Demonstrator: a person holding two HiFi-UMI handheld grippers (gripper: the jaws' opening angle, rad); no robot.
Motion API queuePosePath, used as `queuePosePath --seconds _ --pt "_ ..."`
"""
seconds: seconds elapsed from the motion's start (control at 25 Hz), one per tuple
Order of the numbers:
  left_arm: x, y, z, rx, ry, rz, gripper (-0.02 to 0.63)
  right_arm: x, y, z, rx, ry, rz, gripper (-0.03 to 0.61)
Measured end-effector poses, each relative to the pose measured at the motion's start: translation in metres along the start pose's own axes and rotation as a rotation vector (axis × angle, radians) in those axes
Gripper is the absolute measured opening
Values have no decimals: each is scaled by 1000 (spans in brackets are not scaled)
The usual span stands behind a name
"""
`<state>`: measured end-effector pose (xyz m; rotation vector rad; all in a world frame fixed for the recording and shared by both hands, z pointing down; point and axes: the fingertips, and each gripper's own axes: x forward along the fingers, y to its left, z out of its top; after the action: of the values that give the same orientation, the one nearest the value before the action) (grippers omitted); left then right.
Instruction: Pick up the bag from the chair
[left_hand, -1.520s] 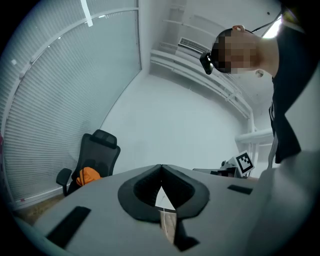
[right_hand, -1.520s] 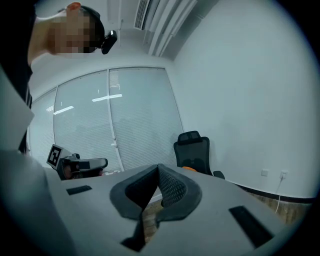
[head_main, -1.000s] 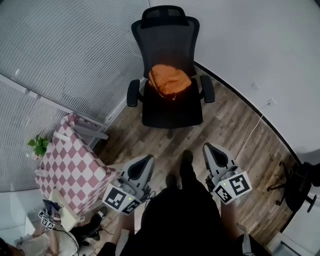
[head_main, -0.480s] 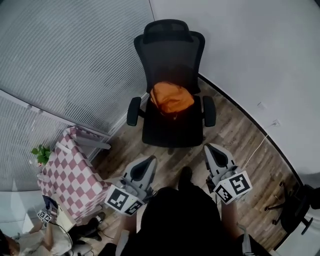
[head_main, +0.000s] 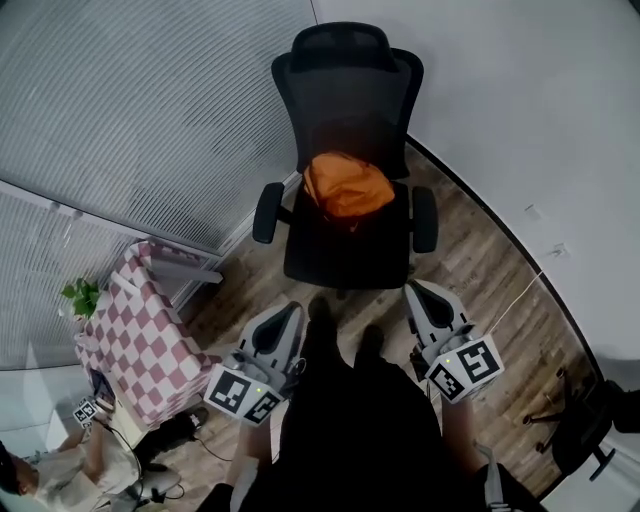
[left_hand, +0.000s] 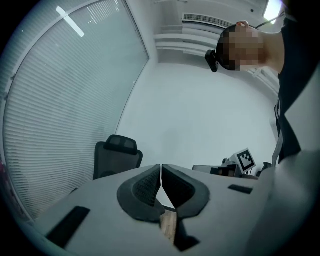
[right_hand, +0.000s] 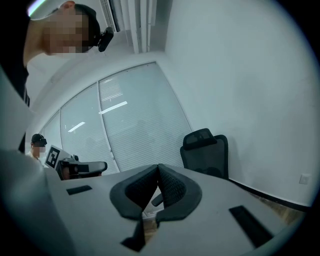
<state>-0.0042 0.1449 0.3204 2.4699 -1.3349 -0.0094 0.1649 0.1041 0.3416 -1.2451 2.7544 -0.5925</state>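
— Fingers (left_hand: 144, 188): pressed together and empty, on left gripper (head_main: 288, 312) and right gripper (head_main: 414, 291) alike. Why closed?

— Nothing to grip yet. Bag (head_main: 346, 187) well ahead of the fingertips, on the chair (head_main: 345, 255) seat against the backrest. Closed likely just for the approach; must open near the bag.

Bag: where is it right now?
Head view, upper centre: the orange bag lies at the back of the black chair's seat, against the backrest and between the armrests.
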Motion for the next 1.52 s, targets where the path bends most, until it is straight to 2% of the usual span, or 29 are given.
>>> queuePosePath --seconds 0.12,0.24,0.64,0.84,1.16,1.32,1.52 --pt "8 14 -7 -22 27 4 34 8 -3 -3 -1 19 -2 18" --pt "23 34 -6 -25 30 -15 34 22 -15 -2 4 12 -42 18" --pt "106 121 41 25 43 -141 34 107 -37 34 -10 -28 -150 18" --pt "141 185 53 11 64 -164 35 165 -37 47 -27 -16 -171 18" --pt "191 285 46 -44 142 -206 35 244 -33 38 -6 43 -224 18" --pt "222 329 29 -80 185 -227 35 276 -27 30 3 79 -243 18" --pt "260 367 3 -49 264 -273 35 296 -29 12 30 142 -289 18"
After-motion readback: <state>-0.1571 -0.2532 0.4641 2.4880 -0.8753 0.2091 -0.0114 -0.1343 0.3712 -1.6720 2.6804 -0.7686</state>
